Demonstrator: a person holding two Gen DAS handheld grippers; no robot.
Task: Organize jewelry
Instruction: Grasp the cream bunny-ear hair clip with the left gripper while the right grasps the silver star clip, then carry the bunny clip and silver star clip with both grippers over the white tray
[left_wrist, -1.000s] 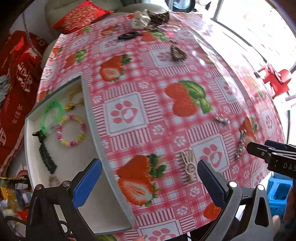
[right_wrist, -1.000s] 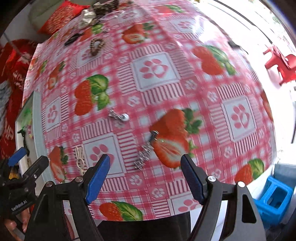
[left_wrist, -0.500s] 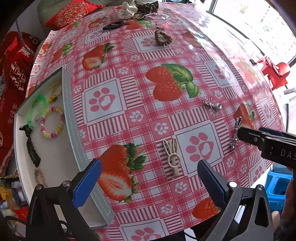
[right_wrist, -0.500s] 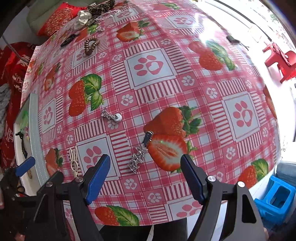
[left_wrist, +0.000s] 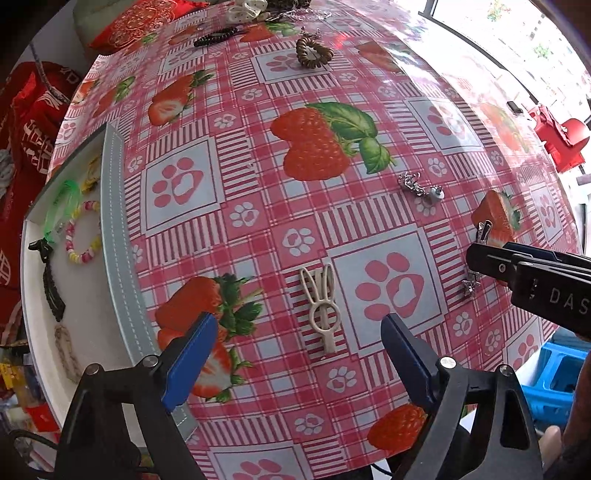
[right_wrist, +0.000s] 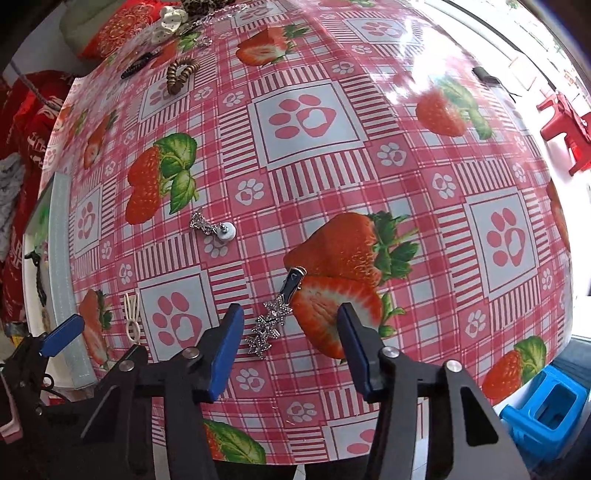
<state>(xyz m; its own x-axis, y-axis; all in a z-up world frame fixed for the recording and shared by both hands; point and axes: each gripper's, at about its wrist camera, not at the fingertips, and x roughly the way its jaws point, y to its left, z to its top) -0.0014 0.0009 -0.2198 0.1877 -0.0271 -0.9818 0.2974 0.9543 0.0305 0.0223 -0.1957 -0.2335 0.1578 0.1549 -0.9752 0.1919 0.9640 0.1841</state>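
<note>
— Jewelry lies scattered on the worktop: where is each gripper?
— Left gripper hangs over the cream rabbit hair clip, jaws wide though just closing a little, the clip between them and untouched.
— And the right gripper?
— About half open, jaws just closing around the sparkly star hair clip, pads not yet on it. A white tray at the left edge holds bracelets.

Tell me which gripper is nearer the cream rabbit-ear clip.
Left. The left gripper brackets the cream rabbit-ear clip, jaws apart, not touching. The right gripper sits off to one side, around the rhinestone star clip.
</note>
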